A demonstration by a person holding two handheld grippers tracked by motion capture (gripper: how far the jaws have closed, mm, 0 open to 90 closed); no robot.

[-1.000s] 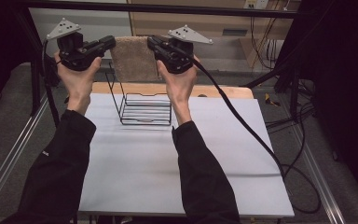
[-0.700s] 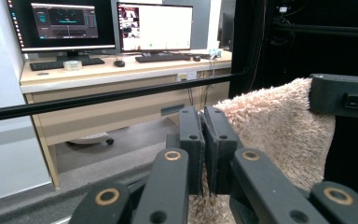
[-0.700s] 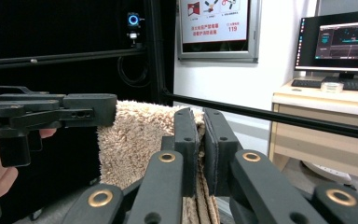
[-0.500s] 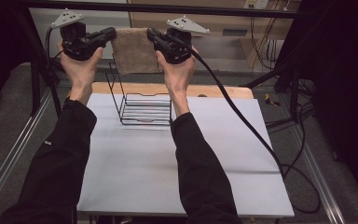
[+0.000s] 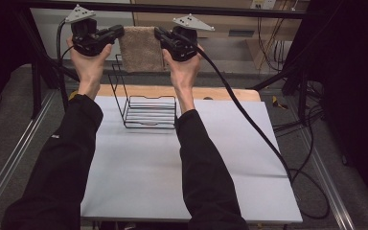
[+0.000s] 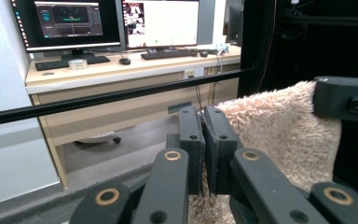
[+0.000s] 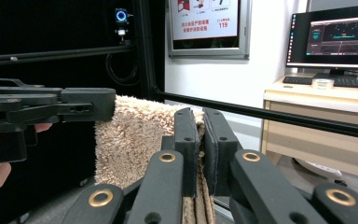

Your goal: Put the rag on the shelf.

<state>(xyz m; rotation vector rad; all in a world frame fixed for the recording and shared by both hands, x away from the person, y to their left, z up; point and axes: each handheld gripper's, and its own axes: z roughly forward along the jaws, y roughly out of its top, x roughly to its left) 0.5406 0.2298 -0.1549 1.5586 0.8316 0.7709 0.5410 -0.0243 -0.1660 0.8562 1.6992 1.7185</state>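
- Across the middle of the high view lies the white rectangular bench (image 5: 172, 177), with the person's two black-sleeved forearms reaching over it toward twelve o'clock.
- At twelve o'clock, beyond the bench's far edge, the beige fluffy fabric towel (image 5: 141, 48) hangs raised in the air, stretched between the two claws.
- At eleven o'clock on the bench stands the black wire rack (image 5: 146, 108), directly below the towel and apart from it.
- At the towel's nine o'clock edge, the left claw (image 5: 119, 32) is clamped tight on the cloth; in the left gripper view its jaws pinch the fabric (image 6: 279, 130) between them.
- At the towel's three o'clock edge, the right claw (image 5: 159, 33) is likewise closed hard on the cloth, the towel's edge squeezed between its jaws (image 7: 135, 140).
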